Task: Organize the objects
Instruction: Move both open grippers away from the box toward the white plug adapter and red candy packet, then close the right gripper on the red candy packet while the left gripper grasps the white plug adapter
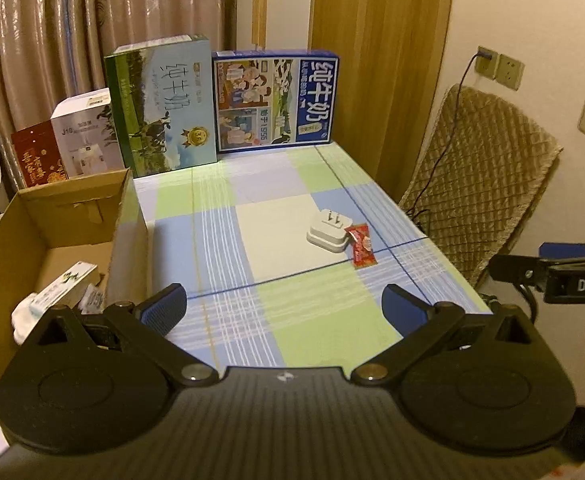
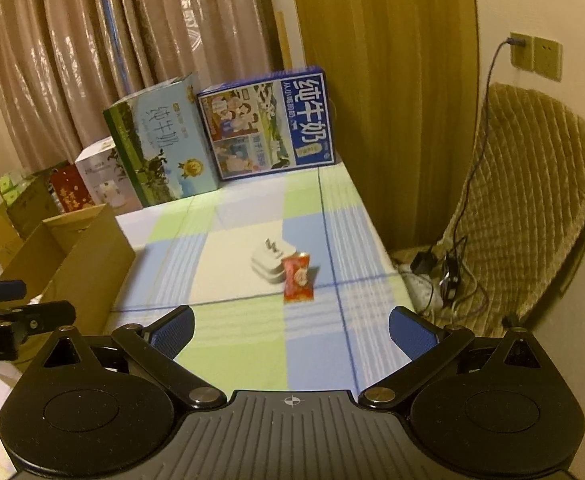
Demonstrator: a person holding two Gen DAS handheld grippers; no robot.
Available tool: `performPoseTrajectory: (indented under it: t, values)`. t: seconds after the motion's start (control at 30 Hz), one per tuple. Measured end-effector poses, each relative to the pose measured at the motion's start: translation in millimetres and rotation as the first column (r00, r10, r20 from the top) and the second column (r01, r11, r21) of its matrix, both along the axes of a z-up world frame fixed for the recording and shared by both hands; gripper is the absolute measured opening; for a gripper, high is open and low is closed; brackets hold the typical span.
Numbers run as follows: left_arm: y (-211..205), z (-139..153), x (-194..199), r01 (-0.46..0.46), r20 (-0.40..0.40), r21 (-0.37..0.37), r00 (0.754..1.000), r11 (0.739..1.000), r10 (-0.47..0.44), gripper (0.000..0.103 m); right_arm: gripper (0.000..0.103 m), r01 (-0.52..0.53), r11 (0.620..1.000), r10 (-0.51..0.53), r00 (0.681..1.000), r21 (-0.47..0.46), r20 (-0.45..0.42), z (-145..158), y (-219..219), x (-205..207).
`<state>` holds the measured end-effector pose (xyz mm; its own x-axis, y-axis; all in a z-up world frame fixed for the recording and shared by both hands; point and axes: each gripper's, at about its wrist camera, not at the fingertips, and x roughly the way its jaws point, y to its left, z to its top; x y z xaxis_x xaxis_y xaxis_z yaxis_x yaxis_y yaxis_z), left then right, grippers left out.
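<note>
A: Where's the stuff?
B: White plug (image 1: 328, 234) & red candy (image 1: 361, 246) are seen touching, mid table (image 1: 276, 320). Cardboard box (image 1: 68, 224) sits left.
A: Claws?
B: L gripper (image 1: 284, 308) & R gripper (image 2: 290, 330) are both held wide apart, nothing gripped.

Checked tablecloth (image 1: 276, 320) open up to white charger (image 1: 329, 232) and red candy packet (image 1: 361, 246), touching; cardboard box (image 1: 128, 232) walls left, milk cartons (image 1: 276, 100) block the far edge.

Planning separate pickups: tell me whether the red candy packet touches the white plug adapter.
Touching. In the left wrist view, the red candy packet has its upper end lying against the white plug adapter, no cloth visible between them.
</note>
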<state>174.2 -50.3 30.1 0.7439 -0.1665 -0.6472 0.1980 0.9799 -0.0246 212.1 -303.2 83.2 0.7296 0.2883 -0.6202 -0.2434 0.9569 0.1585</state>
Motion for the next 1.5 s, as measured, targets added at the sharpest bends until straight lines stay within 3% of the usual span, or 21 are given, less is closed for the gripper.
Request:
performPoseTrajectory:
  t: [0.13,0.37,0.63,0.87,1.03,1.13,1.23,1.5]
  values:
    - [-10.5,-13.1,34.6,-0.002,-0.018,0.017,1.000,1.000,0.003,0.102,0.100,-0.030,0.999,0.030,1.000,-0.018,-0.005,-12.8,-1.2,30.2]
    - [-30.3,-44.3,89.3,0.027,-0.041,0.064,0.999,0.998,-0.024,0.102,0.075,-0.086,0.995,0.083,0.994,-0.044,-0.064,-55.5,6.3,83.3]
    - [-42.7,-79.8,138.5,0.052,-0.070,0.088,0.997,0.995,-0.046,0.102,0.058,-0.160,0.986,0.156,0.983,-0.040,-0.093,-108.8,28.5,130.9]
    - [-48.2,-100.5,164.6,0.063,-0.089,0.099,0.995,0.993,-0.054,0.102,0.045,-0.128,0.992,0.126,0.987,-0.019,-0.099,-142.6,39.4,162.9]
    - [-49.0,-111.1,179.4,0.063,-0.096,0.101,0.994,0.993,-0.053,0.102,0.042,-0.129,0.991,0.126,0.987,-0.024,-0.101,-153.1,45.3,179.0]
    - [-49.4,-117.3,186.5,0.060,-0.103,0.095,0.993,0.994,-0.050,0.102,0.031,-0.133,0.990,0.127,0.986,-0.053,-0.105,-160.6,49.2,183.8]
    - [-52.9,-124.5,191.4,0.068,-0.113,0.092,0.992,0.993,-0.058,0.102,0.027,-0.125,0.990,0.119,0.989,-0.062,-0.091,-160.9,46.7,184.6]
    - [-73.5,-145.1,210.5,0.121,-0.100,0.040,0.988,0.992,-0.117,0.102,0.026,-0.058,0.996,0.053,0.996,-0.061,-0.070,-149.7,20.2,192.3]
